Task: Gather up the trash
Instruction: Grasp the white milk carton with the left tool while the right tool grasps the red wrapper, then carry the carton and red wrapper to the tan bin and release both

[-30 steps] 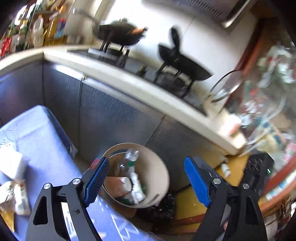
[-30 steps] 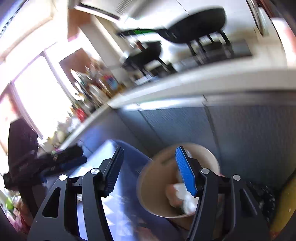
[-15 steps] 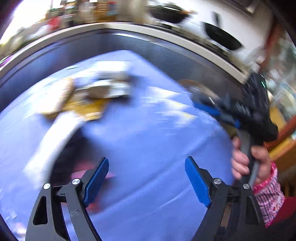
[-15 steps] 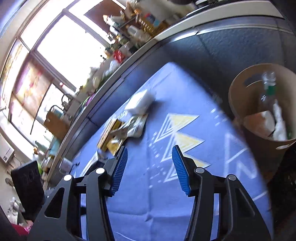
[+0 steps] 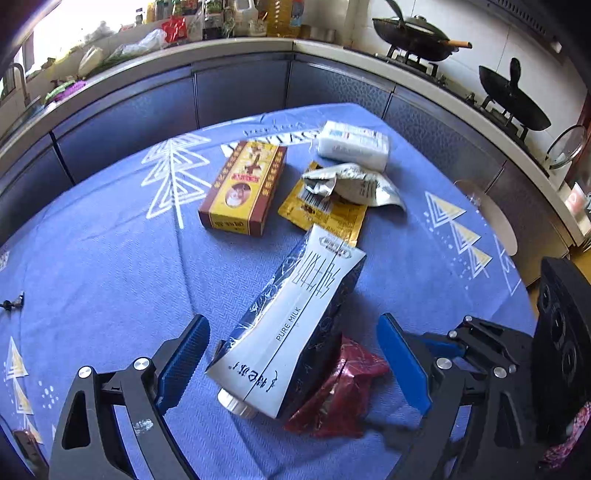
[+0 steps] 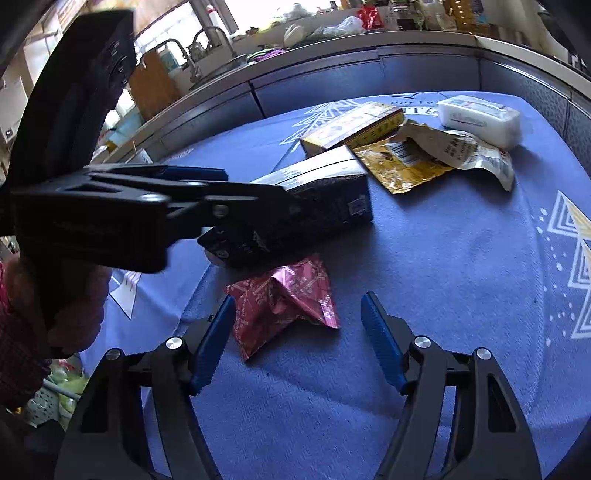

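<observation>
Trash lies on a blue patterned tablecloth (image 5: 110,258). A white and dark milk carton (image 5: 291,325) lies on its side between the open jaws of my left gripper (image 5: 291,362), not gripped. A crumpled red wrapper (image 6: 284,299) lies just beyond my open right gripper (image 6: 295,332); it also shows beside the carton in the left wrist view (image 5: 343,391). Farther off lie a red and yellow box (image 5: 243,188), a yellow wrapper (image 5: 328,214), a crumpled silver wrapper (image 5: 354,184) and a white tissue pack (image 5: 354,144).
The beige bin's rim (image 5: 491,218) shows past the table's right edge. Grey kitchen cabinets (image 5: 240,92) and a counter with woks (image 5: 417,33) ring the table. My left gripper's body (image 6: 129,206) fills the left of the right wrist view.
Both grippers swung away from the bin and came down over the table. The left now straddles the milk carton and the right faces the red wrapper.
</observation>
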Motion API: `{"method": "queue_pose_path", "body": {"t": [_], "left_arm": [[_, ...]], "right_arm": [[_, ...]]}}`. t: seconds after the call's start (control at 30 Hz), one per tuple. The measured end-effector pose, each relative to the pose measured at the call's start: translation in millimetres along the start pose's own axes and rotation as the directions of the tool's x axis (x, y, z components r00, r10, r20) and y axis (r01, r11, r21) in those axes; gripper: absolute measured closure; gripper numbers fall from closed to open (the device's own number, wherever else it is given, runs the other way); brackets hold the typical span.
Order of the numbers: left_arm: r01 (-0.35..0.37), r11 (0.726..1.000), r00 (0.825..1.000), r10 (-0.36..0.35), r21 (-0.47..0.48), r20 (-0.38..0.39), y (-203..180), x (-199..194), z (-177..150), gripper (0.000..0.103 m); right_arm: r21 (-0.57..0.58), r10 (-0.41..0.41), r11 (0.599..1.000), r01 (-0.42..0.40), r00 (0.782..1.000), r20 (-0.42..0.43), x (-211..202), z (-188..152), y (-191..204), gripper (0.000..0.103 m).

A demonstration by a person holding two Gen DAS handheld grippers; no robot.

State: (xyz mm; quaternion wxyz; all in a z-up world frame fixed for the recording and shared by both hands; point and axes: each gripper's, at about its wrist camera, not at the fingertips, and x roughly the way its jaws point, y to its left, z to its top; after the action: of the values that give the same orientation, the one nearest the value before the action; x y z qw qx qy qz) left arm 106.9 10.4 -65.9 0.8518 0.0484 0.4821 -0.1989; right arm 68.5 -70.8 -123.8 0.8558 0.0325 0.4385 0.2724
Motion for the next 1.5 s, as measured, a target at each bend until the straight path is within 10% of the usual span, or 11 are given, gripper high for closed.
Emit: {"method": "queue_pose_path", "body": {"t": [0.17,0.37,0.83,1.0,1.23,1.5], "left_arm": [[0.02,0.999,1.0,-0.021,-0.048,-0.021,16,15,-3,0.036],[0.039,0.992,0.999,-0.039,-0.116,0.0,32,-7,-20,0.051],[0.096,0.992,0.995,-0.096,-0.075,0.012,-17,-37,-74,0.052],[0.069,0.996,0.997,-0.07,-0.048,-0.027,-32,-34,-86,0.051],[0.023,0.999,0.999,-0.024,-0.041,-0.021,-37,-38,-91,0.032],[-0.019,1.0,0.997,0.018,-0.014,-0.078,-47,-24,-96,0.045]], "right_arm": [[-0.049,-0.061,0.997,0.061,0.998,0.008,4,-6,8,0.073],[0.079,-0.09,0.993,0.086,0.994,0.056,-32,-23,-37,0.09],[0.298,-0.167,0.944,0.142,0.984,0.059,-87,-59,-94,0.081],[0.285,-0.143,0.951,0.12,0.988,0.06,-97,-79,-87,0.043],[0.245,-0.175,0.958,0.147,0.98,0.098,-117,-87,-82,0.039],[0.203,-0.195,0.964,0.174,0.977,0.085,-102,-77,-93,0.044]]}}
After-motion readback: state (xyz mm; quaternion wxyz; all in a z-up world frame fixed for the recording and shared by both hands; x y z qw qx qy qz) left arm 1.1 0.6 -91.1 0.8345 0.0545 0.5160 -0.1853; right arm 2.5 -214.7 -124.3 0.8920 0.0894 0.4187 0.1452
